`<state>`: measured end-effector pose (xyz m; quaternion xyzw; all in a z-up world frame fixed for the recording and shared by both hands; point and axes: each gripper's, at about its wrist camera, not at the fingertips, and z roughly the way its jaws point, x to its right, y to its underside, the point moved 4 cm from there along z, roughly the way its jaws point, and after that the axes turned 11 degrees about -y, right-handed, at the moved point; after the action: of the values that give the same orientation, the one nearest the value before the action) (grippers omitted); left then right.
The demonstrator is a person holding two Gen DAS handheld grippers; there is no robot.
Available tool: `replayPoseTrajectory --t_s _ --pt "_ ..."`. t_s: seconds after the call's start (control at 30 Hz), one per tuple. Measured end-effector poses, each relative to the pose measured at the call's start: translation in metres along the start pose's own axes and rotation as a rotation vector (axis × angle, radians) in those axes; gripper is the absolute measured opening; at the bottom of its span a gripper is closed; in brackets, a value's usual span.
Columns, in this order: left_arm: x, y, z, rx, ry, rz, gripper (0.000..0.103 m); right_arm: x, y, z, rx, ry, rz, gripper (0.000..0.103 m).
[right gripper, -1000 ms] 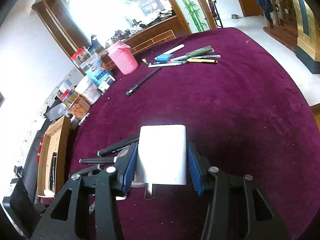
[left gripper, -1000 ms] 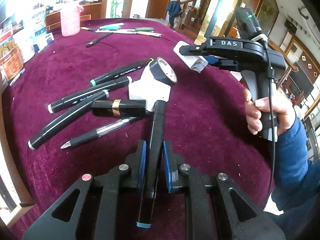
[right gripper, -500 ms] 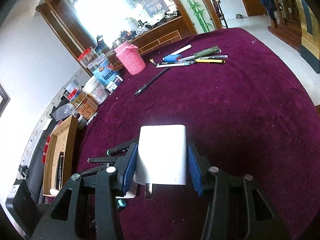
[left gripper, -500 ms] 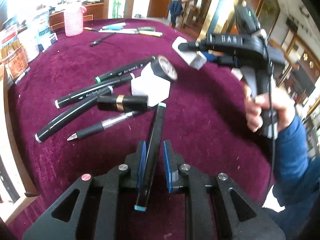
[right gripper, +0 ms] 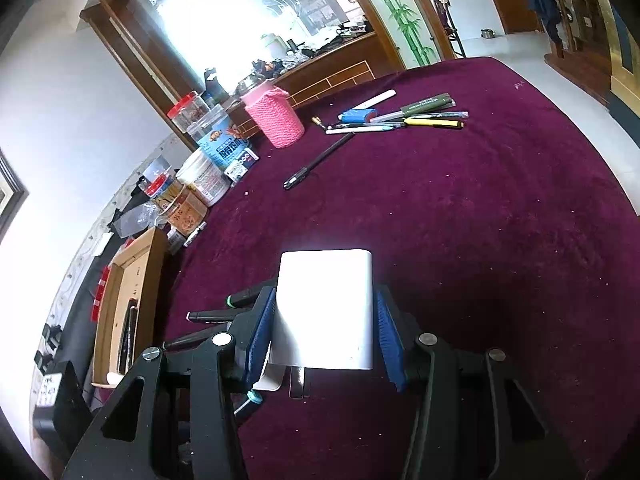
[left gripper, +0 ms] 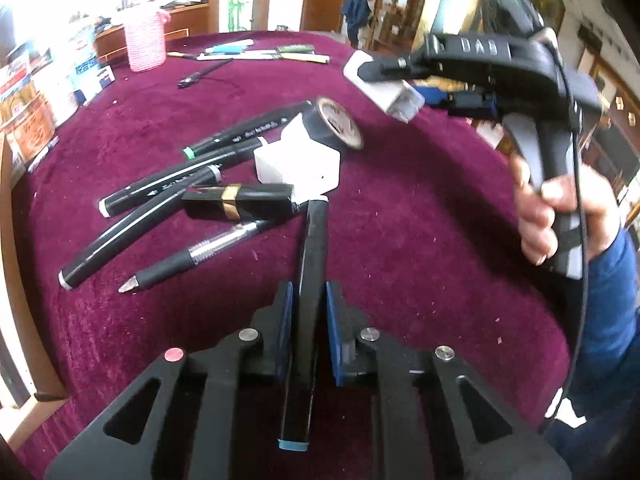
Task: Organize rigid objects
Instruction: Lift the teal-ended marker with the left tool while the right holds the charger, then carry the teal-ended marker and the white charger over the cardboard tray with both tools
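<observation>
From my remote seat I take the pink knitted cup (left gripper: 145, 42) as my landmark; it stands at the far left of the bench (left gripper: 420, 240), which wears a deep maroon, velvety cloth. Nearer me than the cup lies a fan of slim black markers (left gripper: 160, 188) with white end bands, one of them green-tipped, plus a squat black tube with a gold ring (left gripper: 240, 202) and a rubber-gripped pen with a clear barrel (left gripper: 200, 250). Just right of those sits a white angular charger block (left gripper: 298, 164) with a roll of black tape (left gripper: 332, 128) leaning on it.

My left gripper (left gripper: 309, 328) has just been closing — its blue pads now pinch a long black marker with a teal cap (left gripper: 310, 300), whose far end reaches the charger block.

Further right, well away from the cup, my right gripper (right gripper: 326, 320) stands at a middling width, its blue ribbed pads clamped on a smooth white rounded adapter (right gripper: 326, 308) held above the cloth — metal prongs show beneath it. A hand (left gripper: 560, 216) in a blue sleeve grips that handle.

Beyond the cup to its right a loose row of pens (right gripper: 400, 120) lies on the cloth.
</observation>
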<state>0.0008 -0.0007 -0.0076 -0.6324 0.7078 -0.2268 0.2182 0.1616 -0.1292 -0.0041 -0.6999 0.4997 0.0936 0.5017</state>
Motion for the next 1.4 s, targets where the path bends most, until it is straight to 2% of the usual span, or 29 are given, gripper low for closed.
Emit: replayPoseTrajectory --t_s 0.2,0.33,0.47,0.53,0.6,0.63,0.7,0.8,0.83,0.87,0.93,1.17,1.4 --pt "-0.015 -0.005 -0.021 0.072 0.049 -0.08 0.012 -0.011 0.002 0.002 0.008 -0.04 -0.02 0.043" --pt "-0.022 -0.002 -0.027 0.078 0.056 -0.106 0.012 -0.019 0.002 0.001 0.018 -0.057 -0.028 0.043" --pt "-0.015 0.005 -0.024 0.026 0.022 -0.039 0.013 -0.023 0.001 0.0 0.03 -0.057 -0.03 0.043" --pt "-0.004 0.01 -0.021 -0.003 0.033 0.001 0.015 -0.026 0.001 0.002 0.028 -0.059 -0.034 0.043" --pt "0.003 0.013 -0.019 -0.015 0.037 0.029 0.021 -0.027 0.003 0.005 0.019 -0.055 -0.036 0.043" --pt "0.005 0.014 -0.018 -0.022 0.032 0.037 0.028 -0.027 0.004 0.007 0.013 -0.055 -0.037 0.043" --pt "0.008 0.015 -0.013 -0.033 0.033 0.044 0.031 -0.027 0.005 0.009 0.007 -0.055 -0.037 0.043" --pt "0.014 0.016 -0.003 -0.048 0.026 0.055 0.031 -0.027 0.006 0.009 -0.001 -0.06 -0.041 0.043" --pt "0.016 0.015 -0.002 -0.035 0.01 0.063 0.027 -0.028 0.006 0.009 -0.004 -0.063 -0.042 0.043" --pt "0.017 0.014 -0.001 -0.027 -0.008 0.071 0.016 -0.029 0.007 0.01 -0.009 -0.065 -0.048 0.043" --pt "0.015 0.012 -0.001 -0.021 -0.012 0.048 0.012 -0.031 0.007 0.011 -0.013 -0.07 -0.055 0.043" --pt "-0.013 0.006 -0.017 0.038 0.034 -0.082 0.012 -0.041 0.01 0.012 -0.024 -0.112 -0.07 0.043" --pt "-0.04 0.004 -0.036 0.084 0.028 -0.158 0.012 -0.062 0.02 0.021 -0.068 -0.157 -0.083 0.043"
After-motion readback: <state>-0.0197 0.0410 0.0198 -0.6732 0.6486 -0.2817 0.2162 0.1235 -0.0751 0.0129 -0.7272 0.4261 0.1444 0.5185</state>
